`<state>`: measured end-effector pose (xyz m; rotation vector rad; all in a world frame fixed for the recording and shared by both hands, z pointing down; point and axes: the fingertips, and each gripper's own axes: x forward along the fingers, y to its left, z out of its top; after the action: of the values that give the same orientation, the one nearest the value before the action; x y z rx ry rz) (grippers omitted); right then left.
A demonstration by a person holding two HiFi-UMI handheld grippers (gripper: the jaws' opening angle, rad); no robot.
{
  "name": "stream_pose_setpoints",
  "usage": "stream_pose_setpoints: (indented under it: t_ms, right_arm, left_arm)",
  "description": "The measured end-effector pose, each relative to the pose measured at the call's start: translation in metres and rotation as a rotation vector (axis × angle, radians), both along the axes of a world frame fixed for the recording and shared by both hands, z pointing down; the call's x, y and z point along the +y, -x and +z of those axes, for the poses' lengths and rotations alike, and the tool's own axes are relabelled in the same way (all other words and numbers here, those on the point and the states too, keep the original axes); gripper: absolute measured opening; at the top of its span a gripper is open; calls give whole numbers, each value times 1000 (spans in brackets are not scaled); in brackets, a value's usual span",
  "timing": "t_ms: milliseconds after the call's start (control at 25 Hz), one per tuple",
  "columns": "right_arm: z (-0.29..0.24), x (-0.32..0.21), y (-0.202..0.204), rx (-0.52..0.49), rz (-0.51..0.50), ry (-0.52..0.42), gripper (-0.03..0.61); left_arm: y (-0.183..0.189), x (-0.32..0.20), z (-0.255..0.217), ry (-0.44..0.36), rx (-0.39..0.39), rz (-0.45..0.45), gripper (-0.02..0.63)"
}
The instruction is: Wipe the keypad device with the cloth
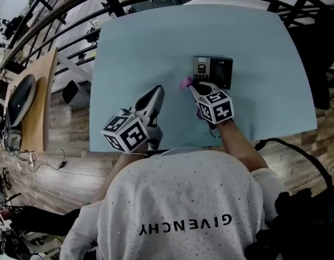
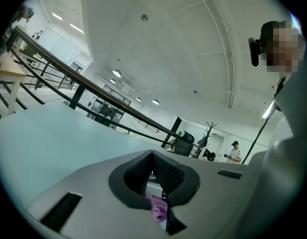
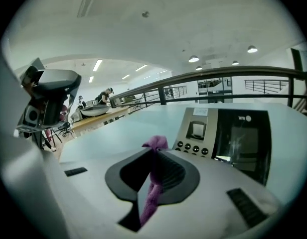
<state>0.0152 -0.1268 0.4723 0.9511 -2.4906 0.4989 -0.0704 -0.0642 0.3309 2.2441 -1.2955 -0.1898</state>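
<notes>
The keypad device (image 1: 212, 71), dark with a small screen and a row of round buttons, lies flat on the light blue table (image 1: 156, 42). My right gripper (image 1: 191, 86) is shut on a purple cloth (image 1: 186, 82), just at the device's near left corner. In the right gripper view the cloth (image 3: 154, 144) pokes out past the right gripper's (image 3: 154, 152) tips and hangs below them, with the device (image 3: 223, 138) close ahead to the right. My left gripper (image 1: 158, 90) rests left of it, shut with nothing in its tips (image 2: 152, 157). A bit of purple cloth (image 2: 158, 207) shows behind its jaws.
A wooden side desk (image 1: 39, 99) with a grey oval object (image 1: 19, 97) stands left of the table. Black railings (image 1: 75, 20) run along the far side. Cables lie on the wood floor (image 1: 47, 164), and black gear (image 1: 310, 210) sits at the lower right.
</notes>
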Motion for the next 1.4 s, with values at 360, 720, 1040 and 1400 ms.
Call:
stream_pose_setpoints:
  t_ms: [360, 720, 1040, 1400]
  right_arm:
    - [8, -3, -10, 20, 69, -6, 29]
    - [9, -20, -69, -69, 336, 72, 29]
    - [18, -31, -129, -165, 616, 108, 29]
    - [15, -28, -165, -240, 738, 115, 31]
  left_arm:
    - [8, 2, 6, 8, 9, 6, 1]
    - [-7, -2, 2, -4, 22, 53, 0]
    - [-11, -3, 6, -7, 26, 59, 0]
    - [-14, 0, 5, -10, 36, 55, 0]
